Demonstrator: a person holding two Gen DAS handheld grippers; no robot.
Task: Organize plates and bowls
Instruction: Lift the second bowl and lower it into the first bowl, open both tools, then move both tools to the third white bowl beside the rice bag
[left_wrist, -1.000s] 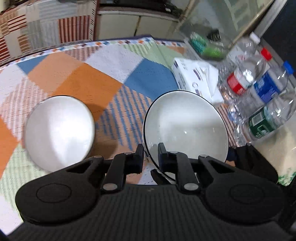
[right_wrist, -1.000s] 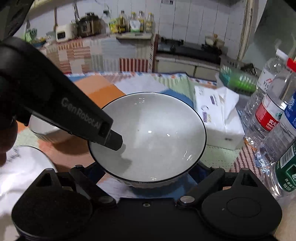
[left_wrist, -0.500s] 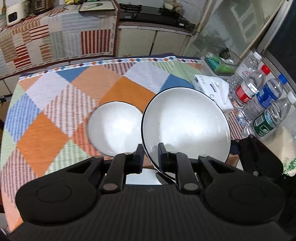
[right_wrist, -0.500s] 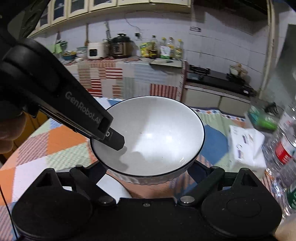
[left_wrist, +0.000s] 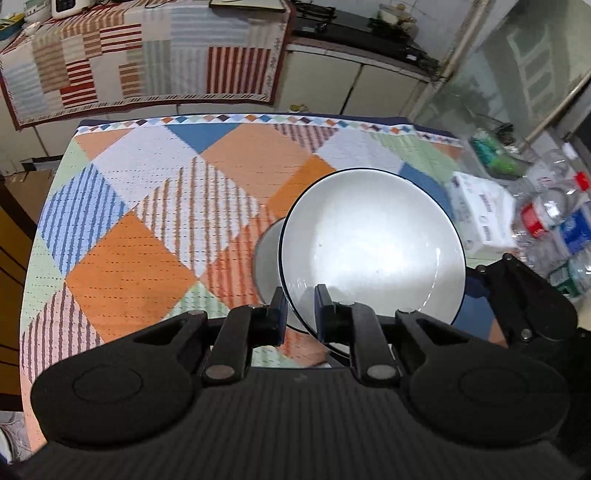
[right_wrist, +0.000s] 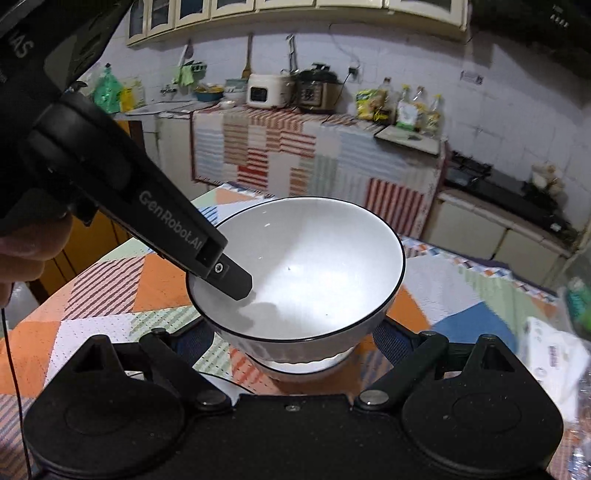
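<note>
Two tongs hold one black-rimmed white bowl (left_wrist: 371, 245) in the air: the left tongs (left_wrist: 300, 308) pinch its near rim, and the right tongs (right_wrist: 295, 347) clasp its base. Below lies one second white bowl (left_wrist: 266, 254), and right of the tongs stand several water bottles (left_wrist: 550, 218).

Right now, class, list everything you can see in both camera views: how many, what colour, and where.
held bowl: one, white with a dark rim, lifted above the table
second bowl: one, white, on the tablecloth, partly hidden behind the held bowl
tablecloth: one, orange, blue, white and green patchwork, covering the table
tissue pack: one, white, right side of the table
water bottles: several, clear with red, blue and green labels, far right, blurred
rice cooker: one, white, on the back counter
left gripper: one, black, shut on the held bowl's rim
right gripper: one, black, fingers on either side of the held bowl's lower wall
</note>
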